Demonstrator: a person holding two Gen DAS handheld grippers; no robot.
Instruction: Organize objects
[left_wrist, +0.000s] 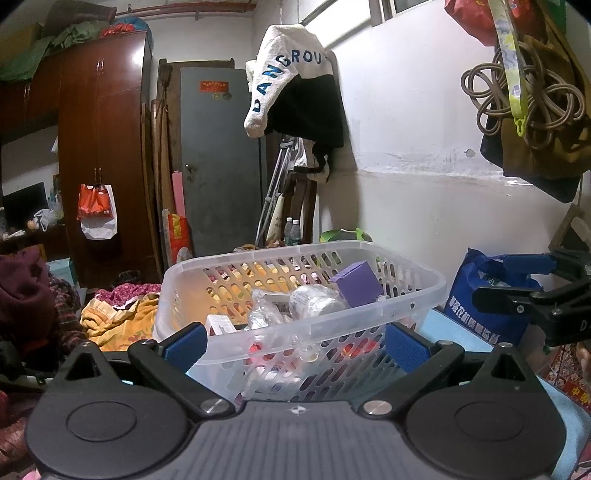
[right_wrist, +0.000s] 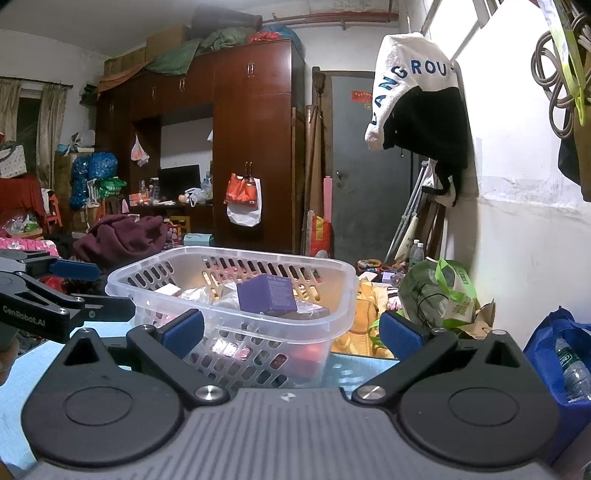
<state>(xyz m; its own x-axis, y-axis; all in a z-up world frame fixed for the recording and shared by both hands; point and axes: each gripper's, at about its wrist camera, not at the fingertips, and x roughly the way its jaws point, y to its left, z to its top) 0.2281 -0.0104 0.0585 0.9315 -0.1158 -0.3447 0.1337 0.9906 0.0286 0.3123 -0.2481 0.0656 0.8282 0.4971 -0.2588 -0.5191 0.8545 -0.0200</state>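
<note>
A clear slotted plastic basket (left_wrist: 280, 253) (right_wrist: 240, 253) stands on a light blue tabletop (left_wrist: 443, 326) (right_wrist: 354, 369). Inside lie a purple box (left_wrist: 356, 284) (right_wrist: 266, 295), clear-wrapped white packets (left_wrist: 314, 302) and a small white and pink box (left_wrist: 218, 325). My left gripper (left_wrist: 295, 343) is open, its blue pads standing either side of the basket's near wall with nothing held. My right gripper (right_wrist: 291, 332) is also open and empty at the basket's other near side. Each gripper shows in the other's view: the right gripper (left_wrist: 491, 282), the left gripper (right_wrist: 107, 290).
A blue bag (left_wrist: 484, 295) (right_wrist: 561, 354) holding a water bottle stands right of the basket by the white wall. A green bag (right_wrist: 439, 291) sits behind the table. Yellow cloth (left_wrist: 118, 321) and clothes lie to the left. A wardrobe (right_wrist: 251, 147) and grey door (left_wrist: 218, 166) stand behind.
</note>
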